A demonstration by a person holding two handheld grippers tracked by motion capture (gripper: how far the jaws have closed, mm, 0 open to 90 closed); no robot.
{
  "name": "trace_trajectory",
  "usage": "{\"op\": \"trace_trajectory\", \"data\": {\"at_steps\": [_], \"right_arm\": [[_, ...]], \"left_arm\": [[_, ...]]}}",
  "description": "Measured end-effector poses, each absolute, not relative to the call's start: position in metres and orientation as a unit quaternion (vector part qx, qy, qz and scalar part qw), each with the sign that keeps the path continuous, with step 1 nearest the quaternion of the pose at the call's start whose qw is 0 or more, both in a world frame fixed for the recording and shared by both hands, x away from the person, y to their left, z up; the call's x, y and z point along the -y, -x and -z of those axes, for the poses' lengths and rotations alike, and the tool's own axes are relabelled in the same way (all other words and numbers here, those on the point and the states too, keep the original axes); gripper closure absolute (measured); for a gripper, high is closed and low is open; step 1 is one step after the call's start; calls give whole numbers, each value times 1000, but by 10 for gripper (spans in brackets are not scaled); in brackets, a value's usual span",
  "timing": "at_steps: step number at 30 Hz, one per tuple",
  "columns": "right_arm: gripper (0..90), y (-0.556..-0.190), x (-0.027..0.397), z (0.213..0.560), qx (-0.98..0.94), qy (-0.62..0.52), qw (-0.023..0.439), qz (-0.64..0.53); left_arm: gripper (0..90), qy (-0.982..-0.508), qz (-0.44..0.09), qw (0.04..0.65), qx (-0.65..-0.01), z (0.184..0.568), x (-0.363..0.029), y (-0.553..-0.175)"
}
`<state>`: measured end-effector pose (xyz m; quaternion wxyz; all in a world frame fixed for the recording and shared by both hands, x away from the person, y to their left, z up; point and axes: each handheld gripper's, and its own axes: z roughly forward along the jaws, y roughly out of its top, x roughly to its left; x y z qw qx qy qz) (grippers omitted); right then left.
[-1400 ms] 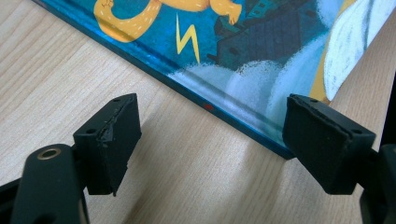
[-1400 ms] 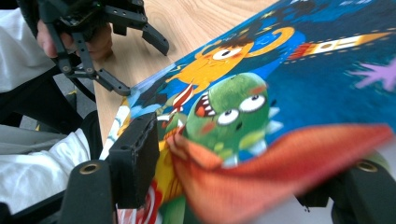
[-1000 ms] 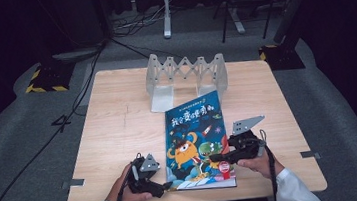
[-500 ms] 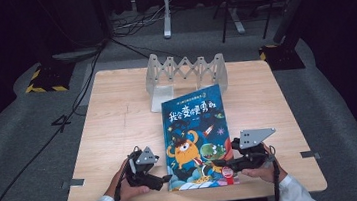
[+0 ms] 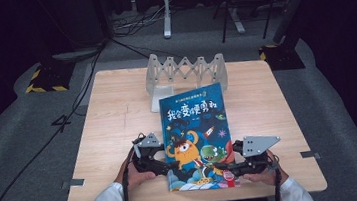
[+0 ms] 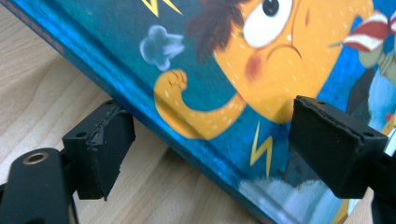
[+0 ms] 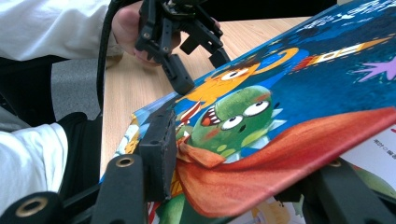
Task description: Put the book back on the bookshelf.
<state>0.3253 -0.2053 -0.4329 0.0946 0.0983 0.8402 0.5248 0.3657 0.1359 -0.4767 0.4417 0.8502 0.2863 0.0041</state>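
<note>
Book (image 5: 196,134) lies on the near middle of the bench (image 5: 113,117), its cover lifted at your right. Your right tongs (image 5: 226,167) hold this cover near its lower corner, one jaw above and one under; keep the grip firm and lift slowly so the cover does not slip. Your left tongs (image 5: 169,168) stand wide around the spine edge, not pressing; use them to steady the book. The near bench edge is close to your hands. Behind the book, the folding rack (image 5: 186,72) limits room; the left side is free.
</note>
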Motion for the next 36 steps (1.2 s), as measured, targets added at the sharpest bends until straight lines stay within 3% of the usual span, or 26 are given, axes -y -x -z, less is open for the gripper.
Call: {"op": "trace_trajectory", "data": {"at_steps": [22,26,32,36], "right_arm": [[509,-329,212,441,-832,-87,95,-540],[518,-330,214,442,-833,-85,91,-540],[554,-331,216,444,-839,-78,98,-529],[571,-334,218,446,-843,-87,99,-521]], "left_arm": [[147,-814,87,495,-289,487,-133,-394],[220,-806,75,511,-290,482,-137,-392],[399,-786,35,544,-290,466,-145,-385],[449,-799,-14,541,-262,454,-149,-372]]}}
